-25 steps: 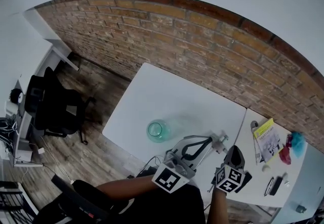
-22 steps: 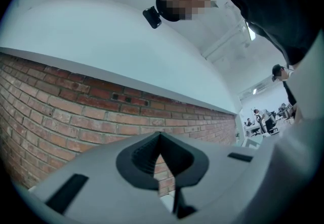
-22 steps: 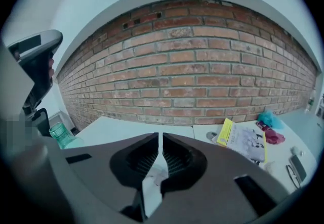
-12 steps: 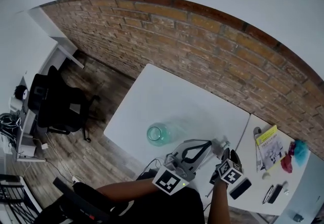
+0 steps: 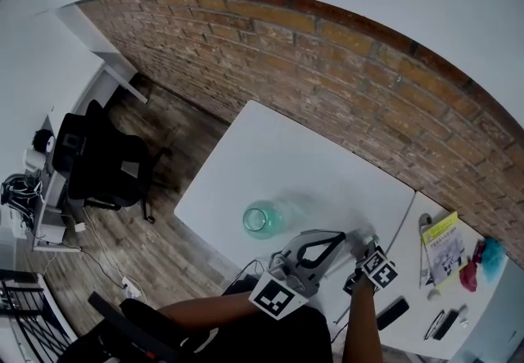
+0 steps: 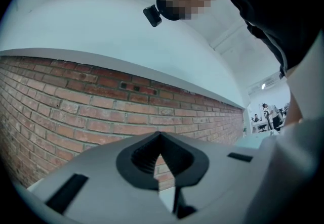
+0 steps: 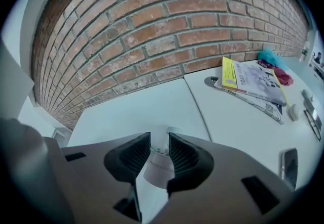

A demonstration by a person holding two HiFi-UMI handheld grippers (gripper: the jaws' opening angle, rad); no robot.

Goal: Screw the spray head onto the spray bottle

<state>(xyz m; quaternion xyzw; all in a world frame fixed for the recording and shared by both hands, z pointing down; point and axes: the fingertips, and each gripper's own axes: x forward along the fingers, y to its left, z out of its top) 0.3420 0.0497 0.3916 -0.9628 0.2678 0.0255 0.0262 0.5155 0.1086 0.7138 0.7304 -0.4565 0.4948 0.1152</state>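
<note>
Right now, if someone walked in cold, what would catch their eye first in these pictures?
First the see-through green bottle near the front edge of the white table, set against a long brick wall. Then the right hand-held gripper, whose jaws have just been opening, angled down with a white spray head showing between them. The left hand-held gripper is shut and holds nothing.

The yellow booklet's [image 7: 248, 84] print is too small to read.
</note>
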